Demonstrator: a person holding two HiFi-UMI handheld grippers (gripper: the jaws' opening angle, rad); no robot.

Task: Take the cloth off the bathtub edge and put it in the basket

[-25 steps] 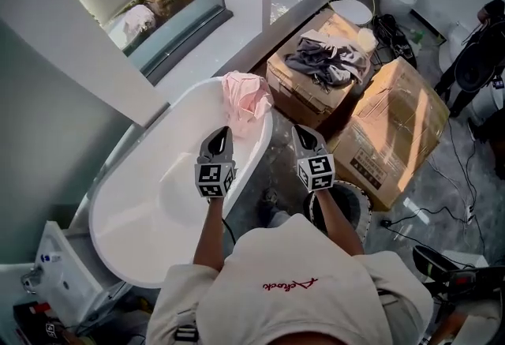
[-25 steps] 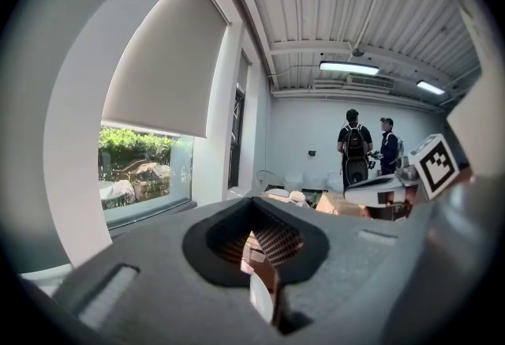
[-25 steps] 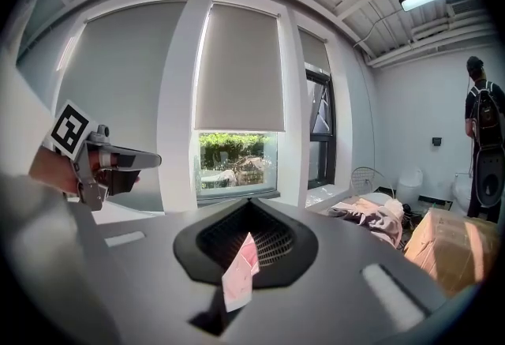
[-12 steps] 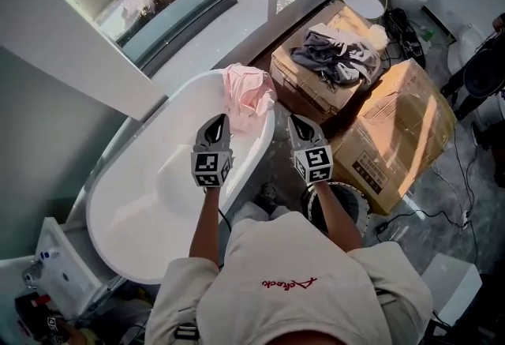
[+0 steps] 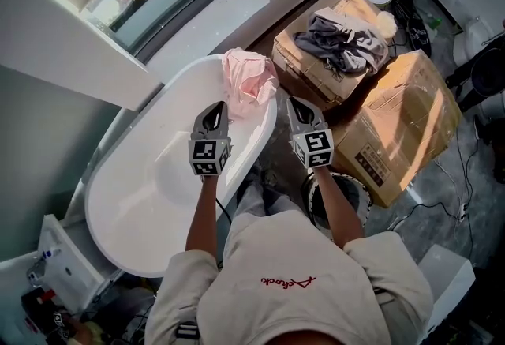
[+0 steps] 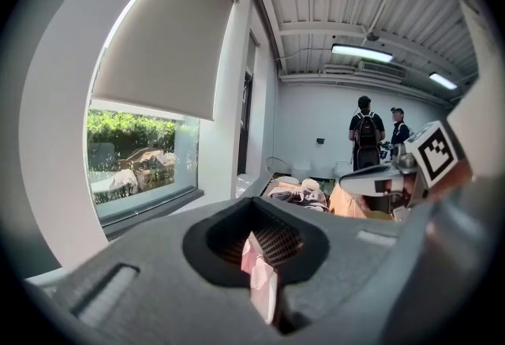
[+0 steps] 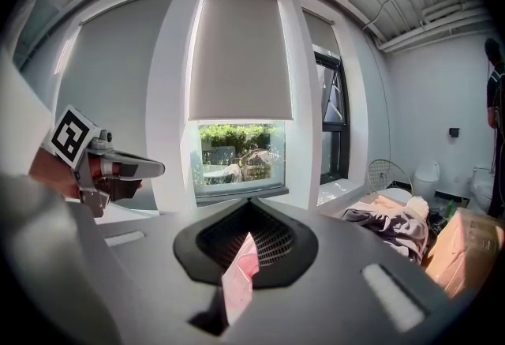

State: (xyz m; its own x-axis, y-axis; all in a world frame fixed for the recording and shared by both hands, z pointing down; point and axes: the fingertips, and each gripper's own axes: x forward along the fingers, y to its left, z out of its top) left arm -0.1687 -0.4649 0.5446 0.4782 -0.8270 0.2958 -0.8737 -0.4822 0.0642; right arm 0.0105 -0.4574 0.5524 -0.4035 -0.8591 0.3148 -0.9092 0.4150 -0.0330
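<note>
Left tool (image 5: 218,108) and right tool (image 5: 295,104) are both closed, gripping nothing; the pink cloth (image 5: 248,83) drapes over the bathtub (image 5: 118,253) edge just ahead, between their tips.

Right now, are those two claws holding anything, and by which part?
Nothing. The left gripper and right gripper are both shut and empty; the pink cloth lies ahead of them on the tub edge.

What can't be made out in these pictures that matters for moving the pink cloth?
- Dark round basket: head view, mostly hidden under the right forearm; its inside is unseen.
- Crumpled pink cloth: both gripper views show only a sliver beyond the shut jaws.
</note>
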